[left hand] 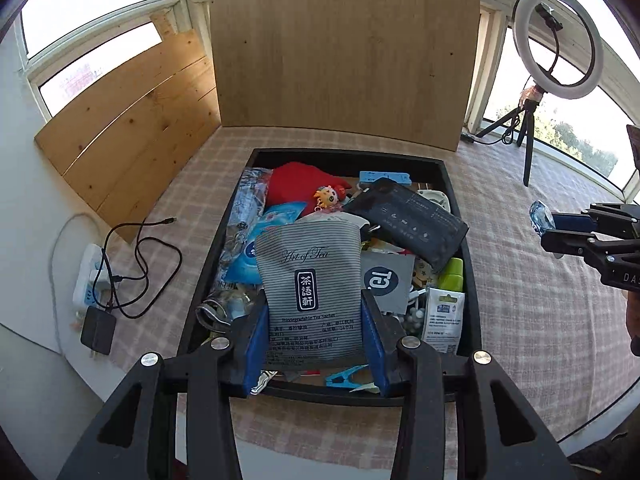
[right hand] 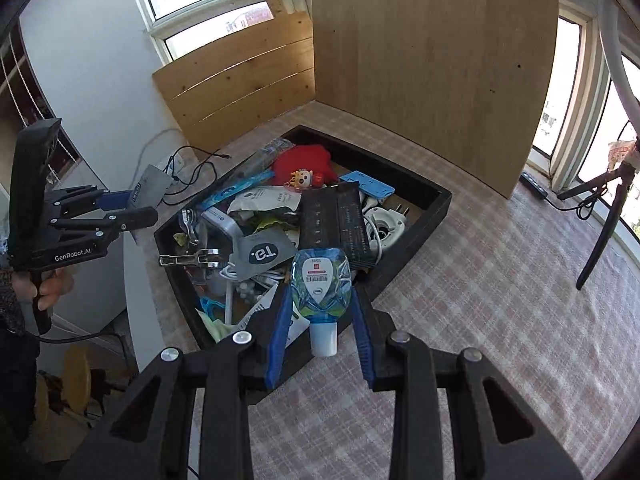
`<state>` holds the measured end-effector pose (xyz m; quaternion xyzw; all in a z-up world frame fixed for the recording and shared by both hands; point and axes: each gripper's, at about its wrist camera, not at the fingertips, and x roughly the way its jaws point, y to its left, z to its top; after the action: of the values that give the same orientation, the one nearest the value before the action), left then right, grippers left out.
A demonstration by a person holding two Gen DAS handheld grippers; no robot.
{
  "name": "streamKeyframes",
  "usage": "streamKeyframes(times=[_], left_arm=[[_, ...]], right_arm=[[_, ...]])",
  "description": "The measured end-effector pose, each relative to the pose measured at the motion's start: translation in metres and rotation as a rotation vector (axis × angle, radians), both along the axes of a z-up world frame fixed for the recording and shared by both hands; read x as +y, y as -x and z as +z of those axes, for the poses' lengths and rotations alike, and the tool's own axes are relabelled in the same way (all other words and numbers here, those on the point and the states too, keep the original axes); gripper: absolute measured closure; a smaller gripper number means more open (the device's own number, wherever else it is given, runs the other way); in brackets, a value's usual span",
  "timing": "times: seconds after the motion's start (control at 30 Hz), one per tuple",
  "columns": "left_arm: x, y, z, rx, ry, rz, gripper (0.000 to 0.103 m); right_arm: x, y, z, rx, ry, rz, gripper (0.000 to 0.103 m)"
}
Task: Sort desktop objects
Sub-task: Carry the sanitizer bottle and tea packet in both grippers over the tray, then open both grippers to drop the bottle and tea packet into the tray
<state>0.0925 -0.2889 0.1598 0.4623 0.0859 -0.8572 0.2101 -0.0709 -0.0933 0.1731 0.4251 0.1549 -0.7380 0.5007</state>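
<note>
Left gripper (left hand: 314,344), blue-padded jaws closed on the lower edges of a grey striped tea sachet pouch (left hand: 310,280), held above the black rectangular tray (left hand: 468,248) of mixed clutter. Right gripper (right hand: 320,320), jaws clamped on a small clear blue-tinted sanitiser bottle with white cap (right hand: 321,290), cap toward the camera, over the tray's near edge. The tray rests on a pink-and-white checked tablecloth (right hand: 500,300). Behind it stands an upright light wooden board (left hand: 344,52); a white ring light on a black tripod (left hand: 558,44) stands by the window.
</note>
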Motion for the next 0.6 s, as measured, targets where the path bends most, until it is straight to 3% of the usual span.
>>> streamKeyframes(times=[0.17, 0.33, 0.4, 0.43, 0.47, 0.6], left_arm=[[-0.036, -0.020, -0.018, -0.027, -0.012, 0.094, 0.063], [-0.050, -0.027, -0.029, -0.037, -0.023, 0.122, 0.062], [-0.053, -0.025, -0.031, -0.037, -0.018, 0.139, 0.043], [-0.056, -0.026, -0.032, -0.035, -0.017, 0.153, 0.032], [-0.059, -0.026, -0.032, -0.031, -0.015, 0.169, 0.034], [-0.066, -0.029, -0.031, -0.011, -0.031, 0.196, 0.034]], right_arm=[[-0.046, -0.034, -0.019, -0.016, -0.040, 0.104, 0.074], [-0.070, -0.050, -0.029, -0.021, -0.052, 0.140, 0.073], [-0.071, -0.045, -0.028, -0.016, -0.046, 0.122, 0.064], [-0.071, -0.043, -0.028, -0.014, -0.043, 0.113, 0.047], [-0.072, -0.040, -0.027, -0.012, -0.040, 0.103, 0.042], [-0.074, -0.031, -0.025, -0.002, -0.028, 0.067, 0.042]])
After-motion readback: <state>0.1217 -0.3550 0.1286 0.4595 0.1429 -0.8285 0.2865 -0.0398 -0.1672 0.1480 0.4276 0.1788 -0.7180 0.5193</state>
